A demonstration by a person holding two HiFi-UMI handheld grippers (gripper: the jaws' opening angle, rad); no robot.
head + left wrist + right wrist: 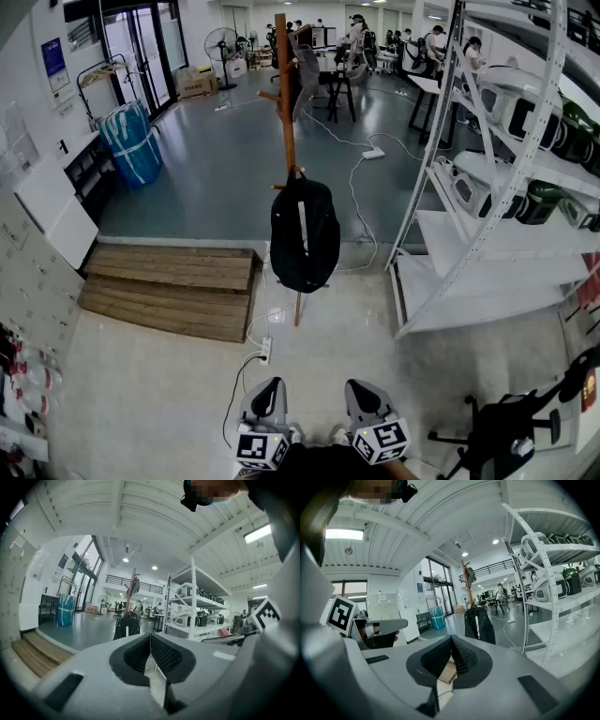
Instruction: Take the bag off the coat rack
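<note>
At the lower centre of the head view, the left tool (266,392) is seen with its jaws pressed together and nothing between them. Its handle is cut off by the bottom edge. At mid-frame, the black fabric bag (304,234) is hung on the tall brown wooden coat rack (284,103), well apart from both tools. The peg carrying it is hidden. The right tool (367,392) is likewise closed and empty.
</note>
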